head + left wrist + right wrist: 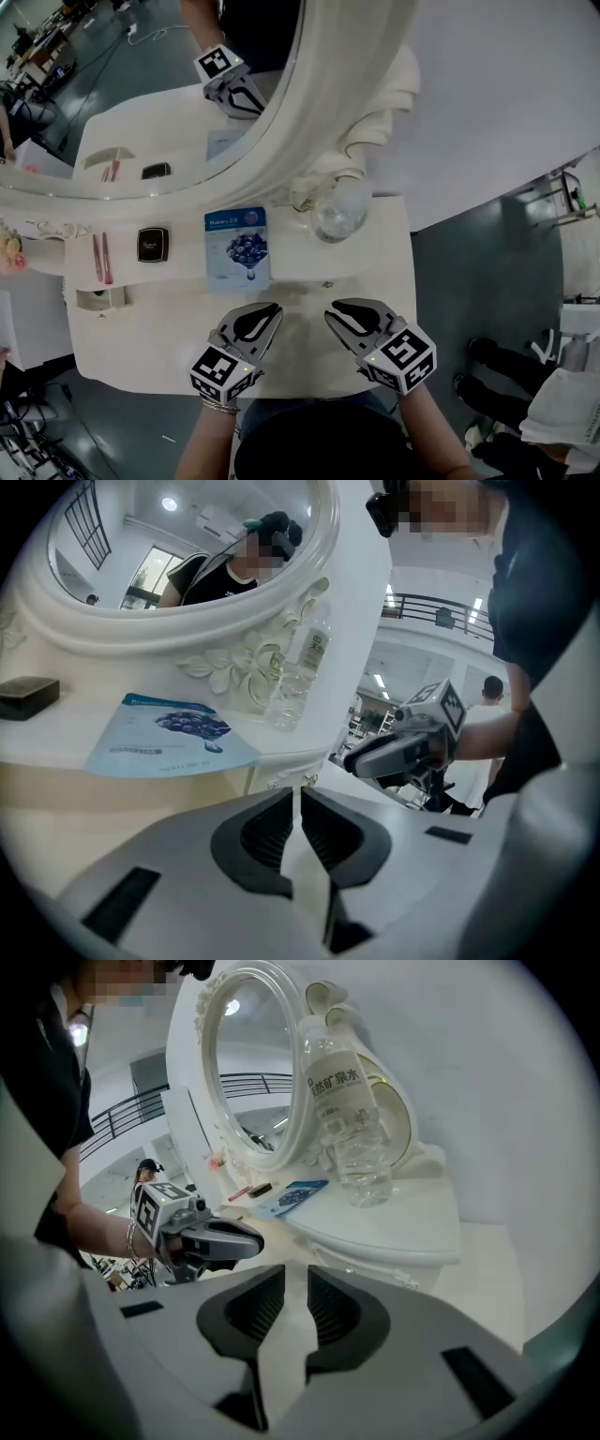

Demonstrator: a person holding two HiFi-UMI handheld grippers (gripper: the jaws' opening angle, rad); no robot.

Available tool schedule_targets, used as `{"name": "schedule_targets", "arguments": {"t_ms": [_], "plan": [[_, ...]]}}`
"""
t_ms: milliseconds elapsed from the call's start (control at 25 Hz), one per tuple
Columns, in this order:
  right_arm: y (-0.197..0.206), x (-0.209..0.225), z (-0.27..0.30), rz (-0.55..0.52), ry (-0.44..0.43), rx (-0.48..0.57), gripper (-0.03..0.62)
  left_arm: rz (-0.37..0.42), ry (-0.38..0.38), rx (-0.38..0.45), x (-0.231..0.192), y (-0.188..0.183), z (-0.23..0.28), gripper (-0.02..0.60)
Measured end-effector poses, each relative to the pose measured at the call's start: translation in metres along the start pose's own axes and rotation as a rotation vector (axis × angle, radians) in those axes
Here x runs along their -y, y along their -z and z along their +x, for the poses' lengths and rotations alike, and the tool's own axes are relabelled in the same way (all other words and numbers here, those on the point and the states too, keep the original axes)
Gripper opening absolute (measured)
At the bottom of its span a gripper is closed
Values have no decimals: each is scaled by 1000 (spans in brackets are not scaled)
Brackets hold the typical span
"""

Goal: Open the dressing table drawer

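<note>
The white dressing table (169, 337) has a raised back tier. In its front face sits a small drawer, shut, with a little knob (327, 284) (307, 779) (348, 1269). My left gripper (272, 311) (297, 799) hovers over the lower tabletop, a short way in front of the knob and to its left, jaws shut on nothing. My right gripper (336, 311) (296, 1283) is beside it, just in front of the knob, jaws close together and empty. Neither touches the knob.
On the upper tier lie a blue face-mask packet (236, 246), a clear water bottle (337, 211), a black compact (152, 244) and pink sticks (101, 258). The oval mirror (187, 94) rises behind. A small white box (101, 300) sits at the left.
</note>
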State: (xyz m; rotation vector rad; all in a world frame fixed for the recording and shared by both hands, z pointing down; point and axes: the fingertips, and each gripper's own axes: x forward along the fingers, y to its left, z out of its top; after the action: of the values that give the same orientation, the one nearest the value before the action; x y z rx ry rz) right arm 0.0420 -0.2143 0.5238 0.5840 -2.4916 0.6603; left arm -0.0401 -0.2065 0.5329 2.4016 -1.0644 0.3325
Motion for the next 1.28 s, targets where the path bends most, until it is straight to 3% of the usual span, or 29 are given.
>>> {"name": "schedule_targets", "arguments": {"t_ms": [480,680,800,1280], "plan": [[15,39,24,-32,124,-53,102,-9,6,-29,-9,6,19,21],[17,46,34,-36,144,-55,112,-33,21,-33,-10,7,24,25],[20,50,38,-43,155,-65,115,-33,27,-52,-9,11,28,80],[21,48,41,-100,173,-73,89,-21,37,-78,-2,16,30,60]]}}
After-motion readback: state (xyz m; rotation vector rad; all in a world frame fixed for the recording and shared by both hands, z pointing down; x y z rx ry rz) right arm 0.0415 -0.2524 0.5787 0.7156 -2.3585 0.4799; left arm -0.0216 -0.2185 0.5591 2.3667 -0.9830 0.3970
